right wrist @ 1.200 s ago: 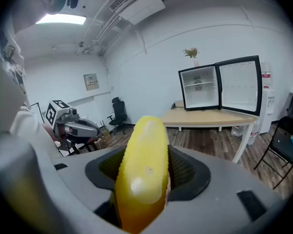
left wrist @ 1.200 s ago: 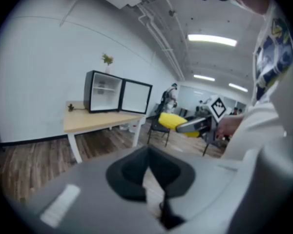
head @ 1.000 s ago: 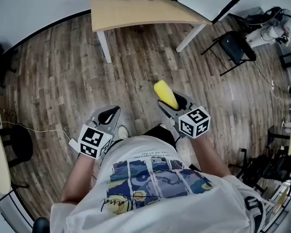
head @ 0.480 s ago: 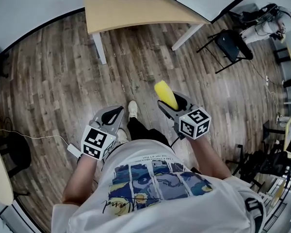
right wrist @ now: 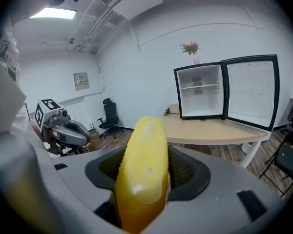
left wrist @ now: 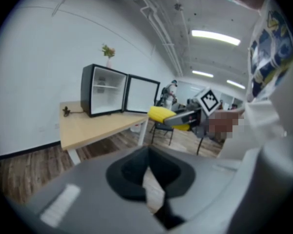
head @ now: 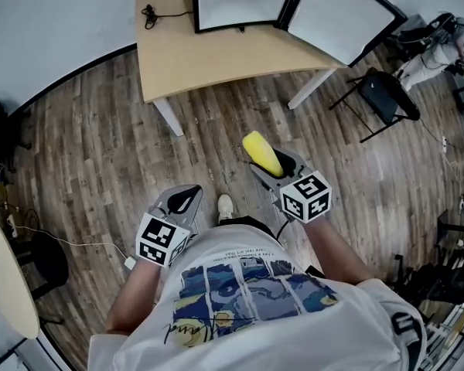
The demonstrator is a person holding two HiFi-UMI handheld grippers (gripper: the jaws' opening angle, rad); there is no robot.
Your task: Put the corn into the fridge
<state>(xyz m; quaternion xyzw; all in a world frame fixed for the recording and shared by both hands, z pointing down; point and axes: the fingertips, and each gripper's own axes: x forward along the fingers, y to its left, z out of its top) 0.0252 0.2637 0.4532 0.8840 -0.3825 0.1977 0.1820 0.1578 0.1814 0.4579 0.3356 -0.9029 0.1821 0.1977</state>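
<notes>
A yellow corn cob (head: 262,153) (right wrist: 142,172) sticks out forward from my right gripper (head: 272,163), whose jaws are shut on it. The small black fridge (head: 240,0) (right wrist: 201,91) (left wrist: 103,89) stands on a light wooden table (head: 216,52) ahead, its door (head: 342,15) (right wrist: 251,91) swung wide open and its white inside showing. My left gripper (head: 179,202) (left wrist: 147,179) is held low at my left side, shut with nothing in it. The corn (left wrist: 162,113) and right gripper also show in the left gripper view.
Wood plank floor lies between me and the table. A black folding chair (head: 380,95) stands to the right of the table. An office chair (right wrist: 109,120) is at the far wall. A white cable (head: 69,242) runs over the floor at left.
The table and open fridge have come nearer and further into the head view as I walk toward them. Both grippers keep their places by my body, the corn still held.
</notes>
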